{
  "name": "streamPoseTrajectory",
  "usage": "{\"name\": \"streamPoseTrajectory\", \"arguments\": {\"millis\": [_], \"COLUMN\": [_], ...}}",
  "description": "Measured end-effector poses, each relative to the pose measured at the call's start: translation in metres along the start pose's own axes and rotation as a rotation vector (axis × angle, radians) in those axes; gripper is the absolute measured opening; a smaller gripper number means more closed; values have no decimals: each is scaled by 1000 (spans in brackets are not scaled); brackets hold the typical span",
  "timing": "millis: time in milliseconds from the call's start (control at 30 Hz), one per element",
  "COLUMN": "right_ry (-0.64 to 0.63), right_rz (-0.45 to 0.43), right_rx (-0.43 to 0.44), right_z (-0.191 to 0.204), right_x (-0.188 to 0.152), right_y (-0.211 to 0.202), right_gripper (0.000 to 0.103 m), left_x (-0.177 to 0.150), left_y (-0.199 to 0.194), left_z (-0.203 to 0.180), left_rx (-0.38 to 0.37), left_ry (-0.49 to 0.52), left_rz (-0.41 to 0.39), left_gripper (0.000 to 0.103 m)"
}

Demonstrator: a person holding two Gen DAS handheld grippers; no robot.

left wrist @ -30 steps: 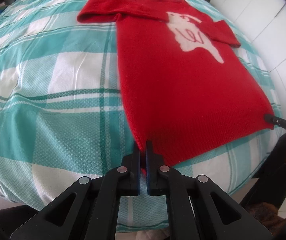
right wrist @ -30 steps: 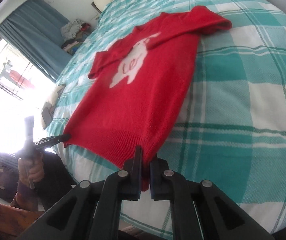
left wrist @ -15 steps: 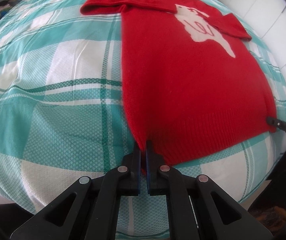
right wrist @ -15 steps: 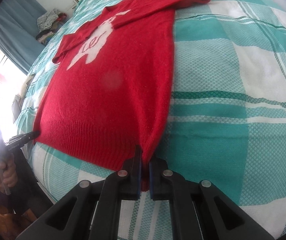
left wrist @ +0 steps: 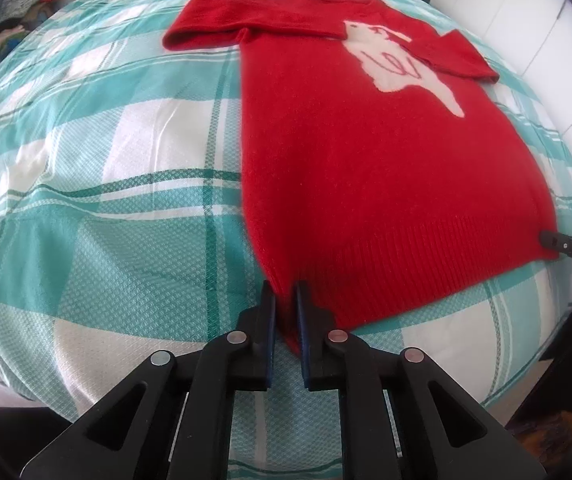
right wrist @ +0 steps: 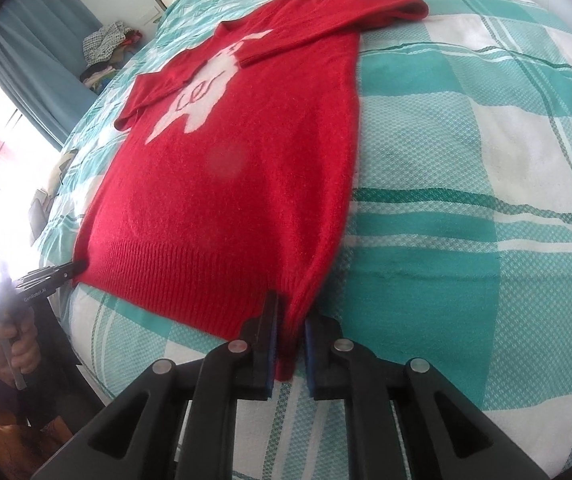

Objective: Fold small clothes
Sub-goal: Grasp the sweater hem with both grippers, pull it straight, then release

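Red knit wool fills both wrist views: one small red sweater [left wrist: 386, 168] with a white animal figure on its chest lies flat on the teal-and-white checked bedspread [left wrist: 105, 160], both sleeves folded in across the chest, ribbed hem nearest the cameras. A second ago each claw was pinched tight on a hem corner; now the jaws of both have just been opening. The left gripper [left wrist: 284, 308] stands at a narrow gap with its corner of the hem loose between the pads, and the right gripper [right wrist: 290, 316] shows the same narrow gap, red wool between its pads but no longer squeezed. The sweater looks flatter and smoother than it did then. That reads as the spreading step being finished and the garment being let go, so the body fold is likely next. Count: one sweater, two sleeves, two grippers, one bedspread, and one heap of other clothes [right wrist: 105, 46] off by the blue curtain [right wrist: 41, 52].
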State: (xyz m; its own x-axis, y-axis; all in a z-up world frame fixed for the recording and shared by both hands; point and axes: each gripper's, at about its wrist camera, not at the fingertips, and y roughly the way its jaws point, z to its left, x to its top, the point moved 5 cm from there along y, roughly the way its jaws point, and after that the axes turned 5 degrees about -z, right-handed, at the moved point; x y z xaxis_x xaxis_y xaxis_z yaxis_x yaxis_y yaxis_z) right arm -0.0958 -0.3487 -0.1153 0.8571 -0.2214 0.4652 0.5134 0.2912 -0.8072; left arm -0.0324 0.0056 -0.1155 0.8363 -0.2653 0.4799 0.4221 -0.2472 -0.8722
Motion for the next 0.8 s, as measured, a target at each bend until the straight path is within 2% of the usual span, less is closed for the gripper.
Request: {"name": "streamPoseTrajectory", "arguments": {"millis": [33,100,133,167,267,333,433,500,533,600,700,767,800], "right_ry": [-6,-3,5,14,34,16,-85,-194,-245,-337,-502,-623,-666], "right_rz": [0,9,18,30,80,77,-26,-129,-178,-252,-262,-225,-204], "right_rx": [-4,3,7,7,-22,-63,-202,-313,-350,-343,-268,-229,-218], "right_z": [1,3,3,3,1,-3,-11,-10,-5,13,53,80,89], "right_x": [-1,-4,-7,-10,-21,-19,12,49,70,110,153,171,177], "right_y": [-1,-2,-4,-6,-19,-37,-71,-88,-92,-88,-47,-5,15], "right_gripper": [14,21,23,27,35,36,38,48,50,52,58,58,58], "left_x": [-1,-5,-8,-12,-22,-14,26,63,82,114,133,126,122], "left_y": [-3,-11,-17,-22,-43,-65,-99,-111,-112,-103,-72,-47,-33], "left_z": [-1,-2,-3,-4,-5,-1,9,12,15,18,27,32,34], "left_rx": [8,11,7,-4,-19,-6,18,0,0,-4,36,99,151], "left_ry": [-2,-17,-28,-38,-62,-61,-78,-114,-144,-206,-285,-288,-274], "left_rz": [-8,-22,-29,-31,-23,-70,-206,-300,-342,-408,-467,-440,-386], "left_gripper": [21,49,56,67,70,70,78,91,91,91,91,90,89]}}
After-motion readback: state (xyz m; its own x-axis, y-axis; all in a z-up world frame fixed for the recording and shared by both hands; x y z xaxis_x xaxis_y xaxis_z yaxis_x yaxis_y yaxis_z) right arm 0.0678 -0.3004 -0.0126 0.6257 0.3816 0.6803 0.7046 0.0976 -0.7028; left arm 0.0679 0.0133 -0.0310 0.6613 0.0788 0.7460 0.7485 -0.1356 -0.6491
